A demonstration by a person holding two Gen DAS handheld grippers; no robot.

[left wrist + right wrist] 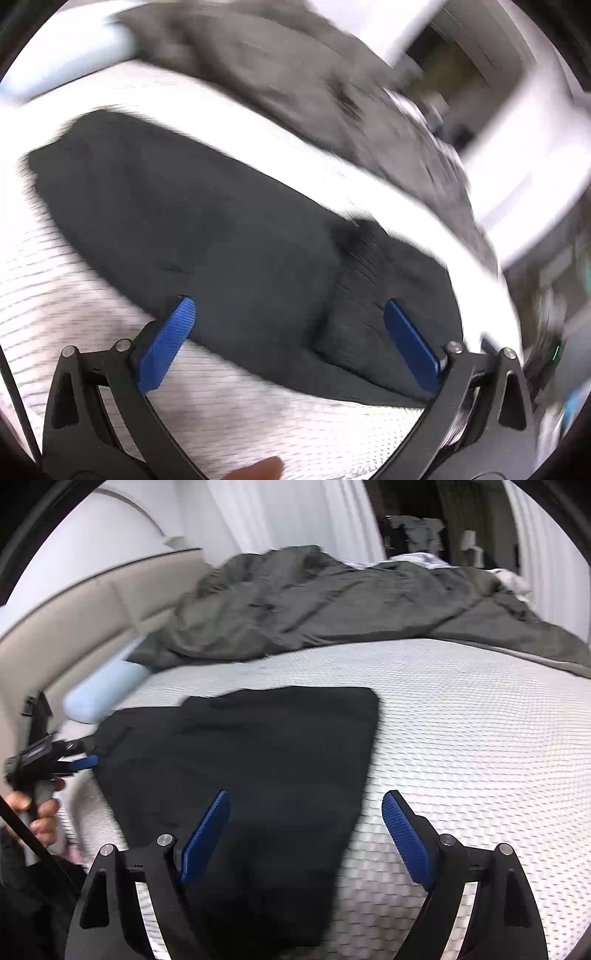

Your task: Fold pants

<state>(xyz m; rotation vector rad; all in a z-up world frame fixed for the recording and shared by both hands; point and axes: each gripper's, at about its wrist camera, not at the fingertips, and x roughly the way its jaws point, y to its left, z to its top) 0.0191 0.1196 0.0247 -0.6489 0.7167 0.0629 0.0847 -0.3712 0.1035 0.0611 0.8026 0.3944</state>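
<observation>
Room: bedroom, pale padded headboard [92,602] on one side and white curtains [288,513] behind; we work on a bed, no counter anywhere.
Bed: bare white textured mattress [480,738], which gives us a broad flat place for folding.
Duvet: grey duvet [332,602] bunched along the far edge, apparently pushed back to keep the working area free.
Pillow: light blue pillow [99,694] against the headboard, just beyond the corner of the pants.
Pants: black pants [258,775] lie flat on the mattress as a compact dark panel, so we judge them already doubled; the ribbed waistband [365,295] sits near our left gripper.
Left gripper: our left gripper [288,325] hovers over the waistband end, jaws wide apart and holding nothing; the left wrist view is motion-blurred, so whether they touch the cloth we cannot tell.
Right gripper: our right gripper [306,834] has jaws spread apart and empty, straddling the near side edge of the pants, one over cloth, one over mattress.
Containers: none visible, so nothing to report inside any.
Next: we judge each side must pinch an edge before another fold.
</observation>
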